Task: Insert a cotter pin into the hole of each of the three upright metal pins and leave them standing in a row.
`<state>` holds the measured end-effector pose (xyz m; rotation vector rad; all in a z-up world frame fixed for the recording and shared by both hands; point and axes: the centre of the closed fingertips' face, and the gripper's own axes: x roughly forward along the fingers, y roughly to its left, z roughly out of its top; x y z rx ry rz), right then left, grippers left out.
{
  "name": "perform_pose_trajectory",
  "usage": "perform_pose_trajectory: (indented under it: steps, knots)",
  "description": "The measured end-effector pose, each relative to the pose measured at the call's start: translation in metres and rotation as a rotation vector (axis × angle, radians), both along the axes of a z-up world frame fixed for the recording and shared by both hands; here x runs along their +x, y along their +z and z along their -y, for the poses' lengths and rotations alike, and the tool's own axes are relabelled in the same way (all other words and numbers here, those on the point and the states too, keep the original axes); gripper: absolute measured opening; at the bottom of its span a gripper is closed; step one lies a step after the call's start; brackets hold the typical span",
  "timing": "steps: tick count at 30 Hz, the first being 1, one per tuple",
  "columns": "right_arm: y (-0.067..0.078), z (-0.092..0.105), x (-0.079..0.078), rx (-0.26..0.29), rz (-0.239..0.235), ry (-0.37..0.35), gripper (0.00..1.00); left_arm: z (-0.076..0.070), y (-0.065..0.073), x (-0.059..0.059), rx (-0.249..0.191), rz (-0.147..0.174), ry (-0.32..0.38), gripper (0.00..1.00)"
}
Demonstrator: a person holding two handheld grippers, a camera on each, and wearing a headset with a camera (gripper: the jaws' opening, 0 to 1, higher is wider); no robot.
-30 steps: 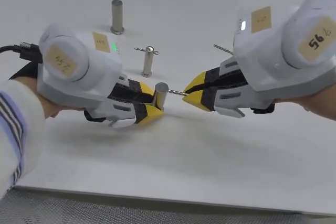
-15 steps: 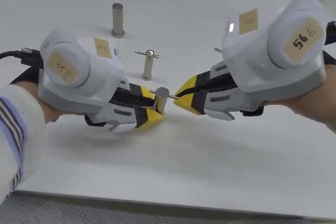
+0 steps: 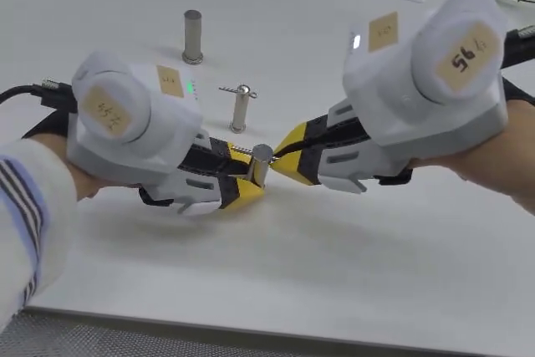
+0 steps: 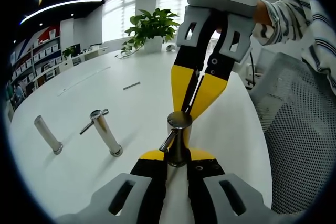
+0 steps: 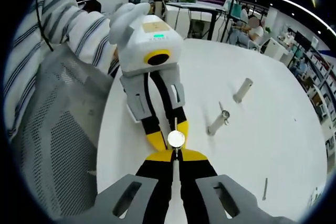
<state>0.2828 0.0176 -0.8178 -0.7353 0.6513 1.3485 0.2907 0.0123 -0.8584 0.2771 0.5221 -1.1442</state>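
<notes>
In the head view, the left gripper (image 3: pixel 241 183) is clamped low on the near pin (image 3: pixel 261 161) and holds it upright on the table (image 3: pixel 334 248). The right gripper (image 3: pixel 282 155) meets it from the right, pinching a cotter (image 3: pixel 242 150) whose thin tip pokes out on the pin's left side. Farther off, the middle pin (image 3: pixel 240 109) carries its own cotter, and the far pin (image 3: pixel 193 37) stands bare.

In the left gripper view, our jaws grip the near pin (image 4: pixel 178 145) at its foot. The cotter (image 4: pixel 167 141) sticks out toward us below the pin's head, and the right gripper (image 4: pixel 193 95) sits just behind. A spare cotter (image 4: pixel 131 85) lies well apart on the table.

In the right gripper view, our jaws (image 5: pixel 176 155) are squeezed onto the cotter, right up against the pin's head (image 5: pixel 176 139).

We judge the insertion nearly done. The risks lie in letting go. If the right gripper backs off before it opens, it drags the cotter out again. If it opens crookedly, it may knock the pin's head. And if the left gripper lets go with a jerk, it can topple the pin.
</notes>
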Motion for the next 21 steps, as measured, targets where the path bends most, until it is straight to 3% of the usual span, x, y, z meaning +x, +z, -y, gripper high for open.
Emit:
perform_pose_trajectory:
  steps: [6,12,17,21]
  knots:
    - [0.001,0.0,0.0,0.006,0.012,0.022,0.05,0.001,0.0,0.0,-0.005,0.0,-0.001,0.12]
    - [0.002,0.002,0.0,0.012,0.015,0.018,0.12,0.002,0.001,-0.001,-0.009,-0.002,-0.005,0.13]
    - [0.003,0.006,0.002,0.022,0.008,0.0,0.14,0.004,0.003,-0.006,-0.025,-0.02,-0.027,0.21]
    - [0.005,0.008,0.001,0.044,-0.018,-0.026,0.16,0.006,0.009,-0.012,-0.07,-0.047,-0.044,0.29]
